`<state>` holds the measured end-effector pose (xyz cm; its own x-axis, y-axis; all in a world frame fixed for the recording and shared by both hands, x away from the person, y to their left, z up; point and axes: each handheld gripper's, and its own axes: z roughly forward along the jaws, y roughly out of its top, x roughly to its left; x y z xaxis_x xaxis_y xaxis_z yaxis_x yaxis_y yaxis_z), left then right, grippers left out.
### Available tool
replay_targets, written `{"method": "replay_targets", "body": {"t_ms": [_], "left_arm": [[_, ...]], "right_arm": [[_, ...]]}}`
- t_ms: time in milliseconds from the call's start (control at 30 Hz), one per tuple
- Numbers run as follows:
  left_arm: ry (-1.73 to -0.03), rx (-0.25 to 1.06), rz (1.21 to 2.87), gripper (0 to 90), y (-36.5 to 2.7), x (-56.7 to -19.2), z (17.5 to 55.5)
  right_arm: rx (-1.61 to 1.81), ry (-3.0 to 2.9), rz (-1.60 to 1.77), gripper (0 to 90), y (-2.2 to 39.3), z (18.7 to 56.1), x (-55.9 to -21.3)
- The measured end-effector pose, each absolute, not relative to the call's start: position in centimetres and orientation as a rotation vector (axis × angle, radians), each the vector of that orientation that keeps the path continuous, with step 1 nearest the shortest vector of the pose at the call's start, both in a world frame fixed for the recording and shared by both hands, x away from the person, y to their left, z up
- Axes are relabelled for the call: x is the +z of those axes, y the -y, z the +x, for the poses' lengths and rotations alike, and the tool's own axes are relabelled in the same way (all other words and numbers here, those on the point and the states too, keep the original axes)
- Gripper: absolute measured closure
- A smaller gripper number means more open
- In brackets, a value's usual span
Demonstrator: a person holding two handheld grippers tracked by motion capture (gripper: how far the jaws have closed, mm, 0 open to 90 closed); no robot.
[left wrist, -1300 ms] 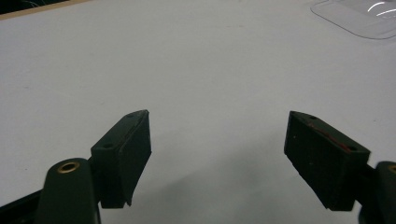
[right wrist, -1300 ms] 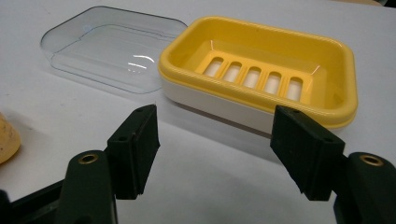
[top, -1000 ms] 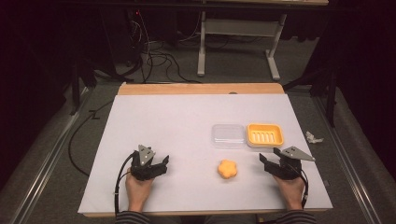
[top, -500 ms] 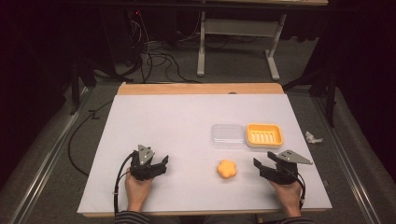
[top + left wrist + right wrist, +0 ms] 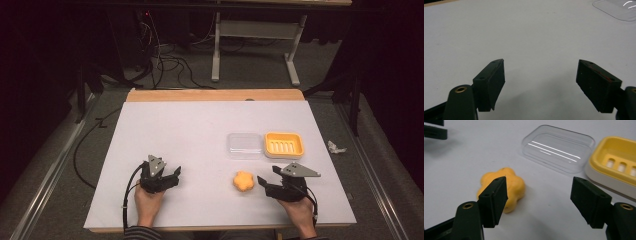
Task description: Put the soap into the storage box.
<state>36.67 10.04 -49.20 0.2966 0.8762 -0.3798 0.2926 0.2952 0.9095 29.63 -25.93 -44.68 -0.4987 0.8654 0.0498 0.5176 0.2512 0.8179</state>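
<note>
Down at the lower left of the high view, the left gripper sits low over the white table, held by the person's left hand with a striped cuff just showing at the bottom edge. Its jaws stand spread with nothing between them; in the left gripper view they frame bare white surface, and a corner of the clear lid peeks in at the upper right of that frame. A black cable loops from the gripper's back toward the near edge.

Moving rightward, an orange flower-shaped piece (it looks like a moulded soap, though that cannot be confirmed) lies on the table in the lower middle of the high view, apart from both grippers but much nearer the right one. Above it and slightly right, the clear lid lies flat, touching or just beside the yellow soap dish to its right.

At the lower right, the right gripper points left toward the orange piece, held by the right hand. Its jaws are also spread wide and hold nothing. In the right gripper view the orange piece lies partly behind the left jaw, not touched, with the lid at upper centre and the dish at the right edge.

Beyond the table's right side, a crumpled white scrap lies on the grey floor.
</note>
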Motion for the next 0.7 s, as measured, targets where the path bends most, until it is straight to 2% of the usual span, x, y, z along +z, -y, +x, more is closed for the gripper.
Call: {"method": "replay_targets", "body": {"t_ms": [200, 700], "left_arm": [[-1.250, 0.566, 1.256, 23.6, -10.0, -49.2, 36.6], [-1.246, 0.574, 1.262, 23.9, -10.0, -49.2, 36.6]], "right_arm": [[1.080, -2.208, 1.157, 24.9, 23.1, 29.1, -44.0], [0.938, -2.327, 1.106, 17.0, 20.3, 30.2, -44.7]]}}
